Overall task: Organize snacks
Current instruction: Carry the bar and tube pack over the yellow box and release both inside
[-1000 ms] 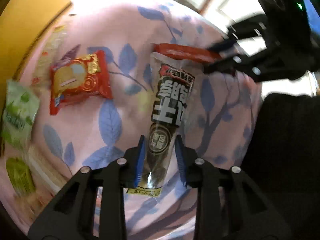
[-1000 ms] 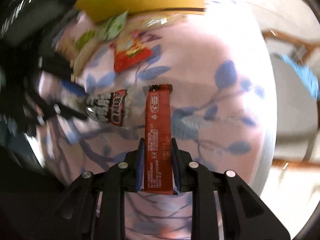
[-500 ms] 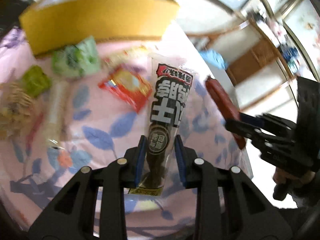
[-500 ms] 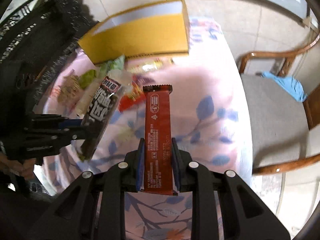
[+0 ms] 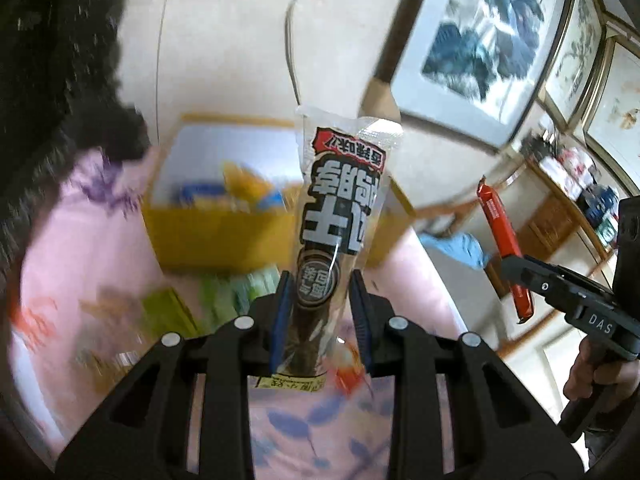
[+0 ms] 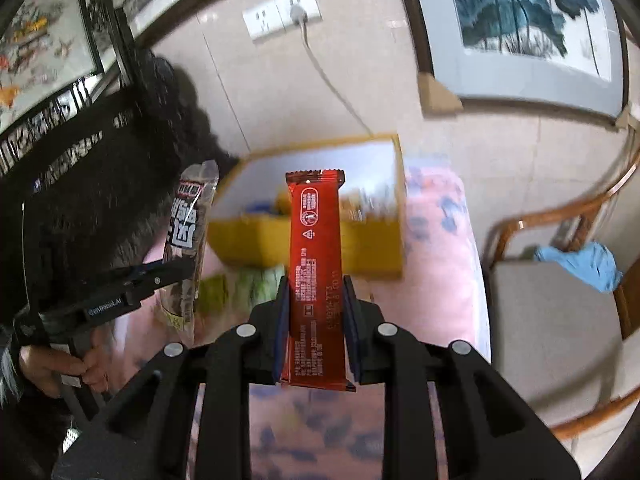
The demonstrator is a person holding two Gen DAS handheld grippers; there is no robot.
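yellow box sits dead ahead of both grippers, right gripper clamping the red bar lengthwise, left gripper clenching the clear black-label pack likewise.

My black left gripper, with its blue pads, holds a clear packet printed in black with big white characters and a red corner. My right gripper, black too, holds a glossy red bar with fine white print. Beyond them sits a yellow box with a white inside, on a pink cloth patterned with blue leaves.
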